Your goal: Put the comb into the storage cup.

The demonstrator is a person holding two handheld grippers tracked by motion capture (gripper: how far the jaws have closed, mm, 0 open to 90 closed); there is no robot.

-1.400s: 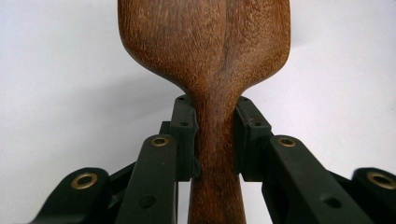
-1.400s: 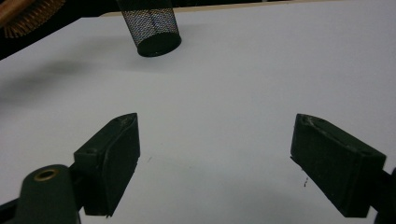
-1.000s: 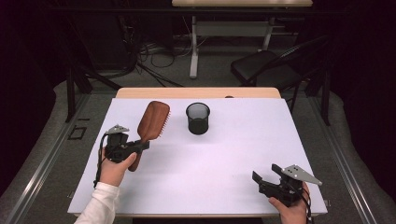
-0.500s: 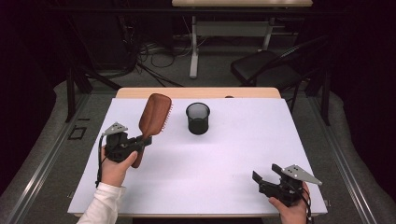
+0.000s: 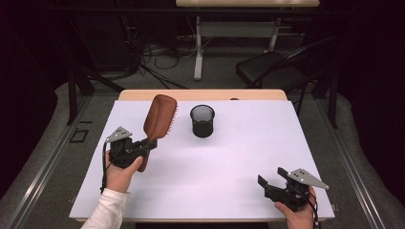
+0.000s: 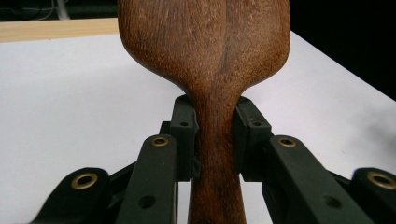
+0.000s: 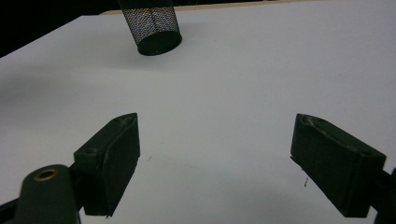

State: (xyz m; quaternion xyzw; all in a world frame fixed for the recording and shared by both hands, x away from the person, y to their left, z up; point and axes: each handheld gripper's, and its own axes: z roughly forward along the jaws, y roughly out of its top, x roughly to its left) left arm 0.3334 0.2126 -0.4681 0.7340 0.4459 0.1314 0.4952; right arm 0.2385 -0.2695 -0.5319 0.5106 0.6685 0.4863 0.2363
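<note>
— Status of the left gripper (image 5: 145, 145)?

— Jaws pinched on the neck of the wooden hairbrush (image 5: 159, 117), one pad on each side of the handle. The brush head is raised off the white table (image 5: 229, 162) and tilted up and away, just left of the black mesh cup (image 5: 202, 120), apart from it. A few bristles show along its right edge from above.

— Anything you cannot confirm?

— In the left gripper view the hairbrush (image 6: 205, 60) is cut off at the top and its handle end runs out of frame below. The bristle face is turned away there.

— And the right gripper (image 5: 270, 183)?

— Spread wide, holding nothing, low over the table's near right corner. Its own view cuts off the mesh cup's (image 7: 152, 28) rim, so the cup's contents cannot be made out.
</note>
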